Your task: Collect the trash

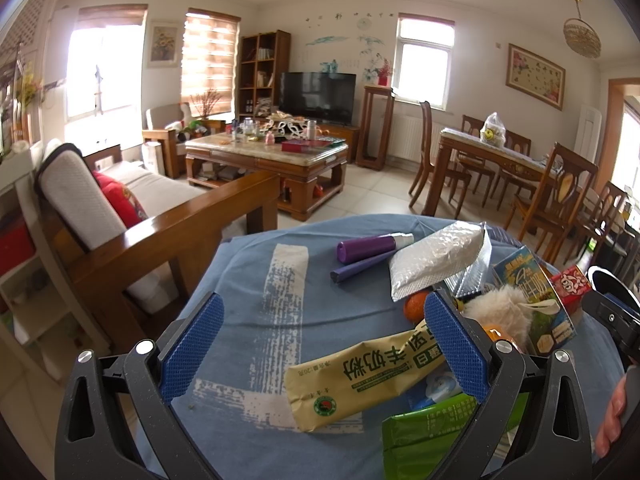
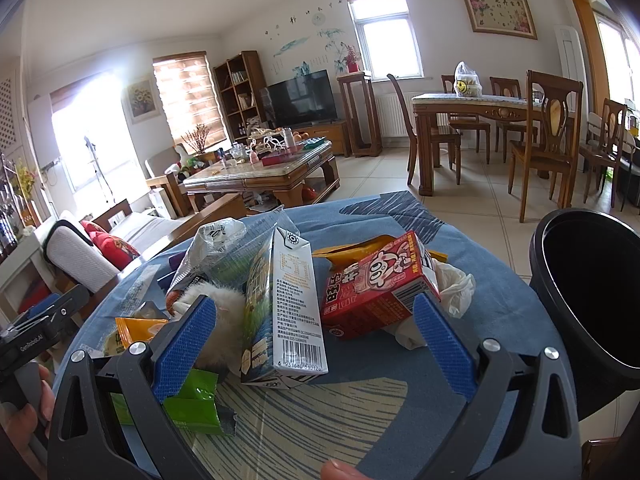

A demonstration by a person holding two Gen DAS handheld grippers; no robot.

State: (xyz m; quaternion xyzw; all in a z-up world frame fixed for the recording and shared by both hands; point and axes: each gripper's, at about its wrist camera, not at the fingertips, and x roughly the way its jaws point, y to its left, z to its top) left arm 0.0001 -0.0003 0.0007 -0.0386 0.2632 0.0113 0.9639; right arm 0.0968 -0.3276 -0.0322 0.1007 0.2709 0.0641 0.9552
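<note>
Trash lies on a round table under a blue cloth (image 1: 256, 280). My left gripper (image 1: 324, 322) is open above a tan powder sachet (image 1: 360, 380), with a green packet (image 1: 424, 436) under its right finger. Farther off lie a purple tube (image 1: 368, 247), a purple pen (image 1: 360, 268), a silver pouch (image 1: 436, 260) and an orange (image 1: 414, 306). My right gripper (image 2: 316, 320) is open around an upright milk carton (image 2: 292, 304). A red drink box (image 2: 376, 288) leans just behind it, beside a white crumpled bag (image 2: 454, 284). White fluff (image 2: 224, 300) touches the left finger.
A black bin (image 2: 576, 304) stands at the table's right edge. A wooden sofa arm (image 1: 180, 236) lies left of the table. A coffee table (image 1: 272, 156), a dining table with chairs (image 1: 500, 160) and tiled floor are beyond. A hand (image 1: 612, 416) grips the other handle.
</note>
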